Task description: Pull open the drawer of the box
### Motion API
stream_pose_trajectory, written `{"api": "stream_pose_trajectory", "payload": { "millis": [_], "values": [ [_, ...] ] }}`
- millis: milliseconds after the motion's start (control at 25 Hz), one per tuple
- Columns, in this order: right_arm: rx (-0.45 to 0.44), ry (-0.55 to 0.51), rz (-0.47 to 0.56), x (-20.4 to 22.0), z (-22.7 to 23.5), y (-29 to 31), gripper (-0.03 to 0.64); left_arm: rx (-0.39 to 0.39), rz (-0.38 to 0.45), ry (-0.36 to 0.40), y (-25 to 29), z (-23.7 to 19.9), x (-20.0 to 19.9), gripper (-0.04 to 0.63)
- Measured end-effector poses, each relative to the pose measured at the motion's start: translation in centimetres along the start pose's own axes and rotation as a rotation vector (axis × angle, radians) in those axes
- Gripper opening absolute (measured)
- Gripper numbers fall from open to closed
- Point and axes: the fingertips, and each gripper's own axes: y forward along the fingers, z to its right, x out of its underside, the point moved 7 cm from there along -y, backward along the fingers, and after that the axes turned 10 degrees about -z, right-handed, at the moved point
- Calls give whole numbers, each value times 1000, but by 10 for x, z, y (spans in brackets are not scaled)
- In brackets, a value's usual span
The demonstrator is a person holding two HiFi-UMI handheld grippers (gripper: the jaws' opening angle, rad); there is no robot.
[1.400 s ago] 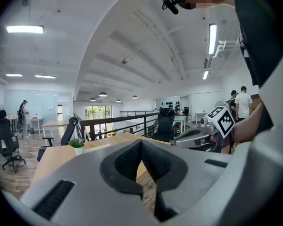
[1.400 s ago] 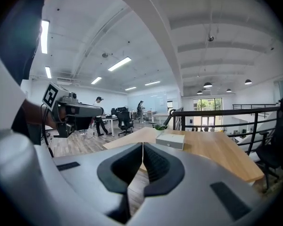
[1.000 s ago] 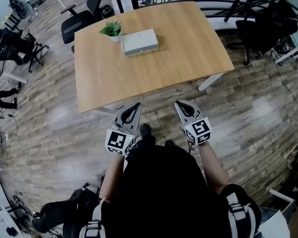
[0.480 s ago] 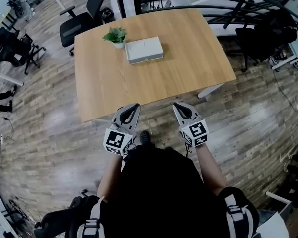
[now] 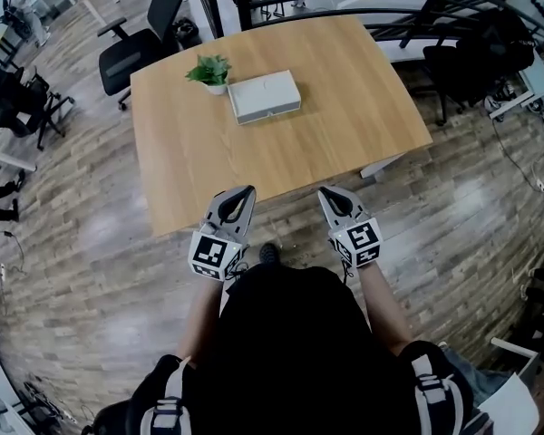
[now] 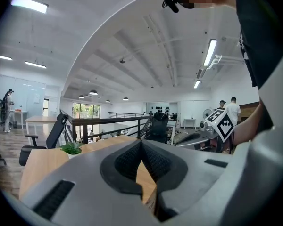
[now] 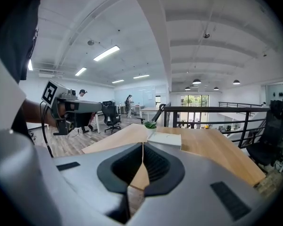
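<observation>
The table (image 5: pixel 363 116) has drawn nearer, approach only; left gripper (image 5: pixel 245 192) and right gripper (image 5: pixel 327 193), closed and empty, face the box (image 5: pixel 265 96) at twelve o'clock.

Ahead of me stands a light wooden bench (image 5: pixel 281 143) on a floor (image 5: pixel 82 234) of grey-brown planks. A small potted plant (image 5: pixel 210 69) with green leaves sits upright on the bench's far left part. Beyond that corner is a black office chair (image 5: pixel 138 42), and a black railing (image 7: pixel 203 108) runs behind the far edge. More dark chairs (image 5: pixel 479 54) crowd the right side. Overhead I see long ceiling lights (image 6: pixel 210 53), and two people (image 6: pixel 233 111) stand far off.
</observation>
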Motion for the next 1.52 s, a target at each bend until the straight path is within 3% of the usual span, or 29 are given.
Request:
{"api": "stream_pose_trajectory", "payload": {
  "millis": [400, 800, 1080, 1520],
  "values": [
    [-14, -15, 12, -16, -36, 35, 25, -25, -20, 6, -34, -33, 16, 23],
    [-118, -53, -4, -28, -36, 78, 25, -154, -53, -44, -56, -53, 32, 23],
    [-193, -114, -2, -54, -11, 113, 25, -230, -54, -80, -33, -69, 23, 23],
    [-294, -165, -26, -77, 85, 159, 25, -310, -44, -85, 61, -79, -22, 23]
  ]
}}
